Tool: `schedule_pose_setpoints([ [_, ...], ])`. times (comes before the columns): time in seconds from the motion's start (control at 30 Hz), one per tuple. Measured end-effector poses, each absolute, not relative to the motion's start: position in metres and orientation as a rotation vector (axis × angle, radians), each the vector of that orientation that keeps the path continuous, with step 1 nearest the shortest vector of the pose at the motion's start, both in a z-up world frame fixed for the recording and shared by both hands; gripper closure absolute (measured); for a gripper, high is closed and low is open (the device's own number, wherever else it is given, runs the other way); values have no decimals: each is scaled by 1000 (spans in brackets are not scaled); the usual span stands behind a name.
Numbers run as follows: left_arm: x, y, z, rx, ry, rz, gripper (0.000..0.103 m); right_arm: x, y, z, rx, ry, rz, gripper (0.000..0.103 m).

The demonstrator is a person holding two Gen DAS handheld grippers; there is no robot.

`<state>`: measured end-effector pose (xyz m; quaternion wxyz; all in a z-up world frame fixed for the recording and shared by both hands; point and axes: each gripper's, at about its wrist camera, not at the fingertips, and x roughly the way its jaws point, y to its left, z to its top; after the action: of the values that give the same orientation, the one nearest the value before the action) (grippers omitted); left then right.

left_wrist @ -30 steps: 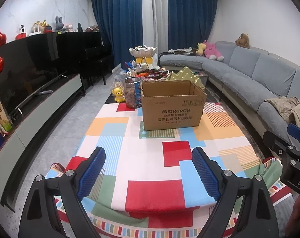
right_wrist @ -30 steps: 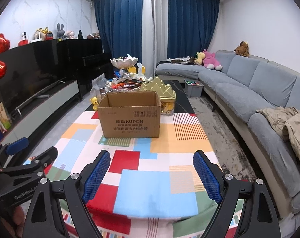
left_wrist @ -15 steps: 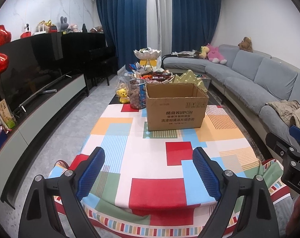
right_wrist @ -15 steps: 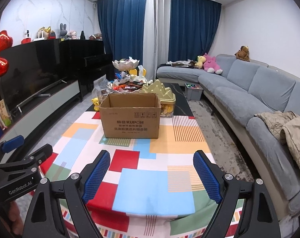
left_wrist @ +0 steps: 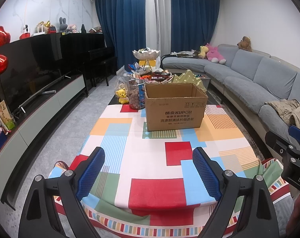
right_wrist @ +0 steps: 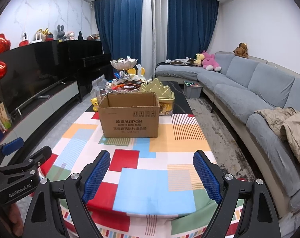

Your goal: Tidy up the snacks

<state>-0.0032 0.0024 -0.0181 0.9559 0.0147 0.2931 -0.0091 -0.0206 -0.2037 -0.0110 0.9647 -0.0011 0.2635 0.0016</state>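
Snacks (left_wrist: 152,75) lie in a loose pile at the far end of the surface (left_wrist: 150,158), behind the open cardboard box (left_wrist: 174,107); from the right wrist view the same pile (right_wrist: 126,85) shows above the box rim. You hold both claws near the close edge, well apart from the pile. Your left claw (left_wrist: 149,170) stands wide open and holds nothing, and your right claw (right_wrist: 152,174) is the same, wide and empty.

I judge the small packets are light, soft and a little slippery, so you should take each one across its flat middle and press gently. The clear jar (left_wrist: 137,94) of round brown pieces, just beside the box, is probably heavier and smooth; take it around the body.

Much is hidden from you. The box covers the lower part of the pile, its inside bottom is not visible, and the single packets are too small to tell apart.
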Motion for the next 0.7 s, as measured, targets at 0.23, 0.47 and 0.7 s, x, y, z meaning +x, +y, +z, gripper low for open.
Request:
schedule_pose_setpoints([
  [0.23,-3,2,-18,31,594,-20,12,-21,-204,-11,0,534,2,16],
  [0.47,-3,1,-18,31,595,-20,12,-20,-204,-11,2,535,2,16],
  [0.7,-3,1,-18,30,597,-20,11,-19,-205,-11,5,537,2,16],
])
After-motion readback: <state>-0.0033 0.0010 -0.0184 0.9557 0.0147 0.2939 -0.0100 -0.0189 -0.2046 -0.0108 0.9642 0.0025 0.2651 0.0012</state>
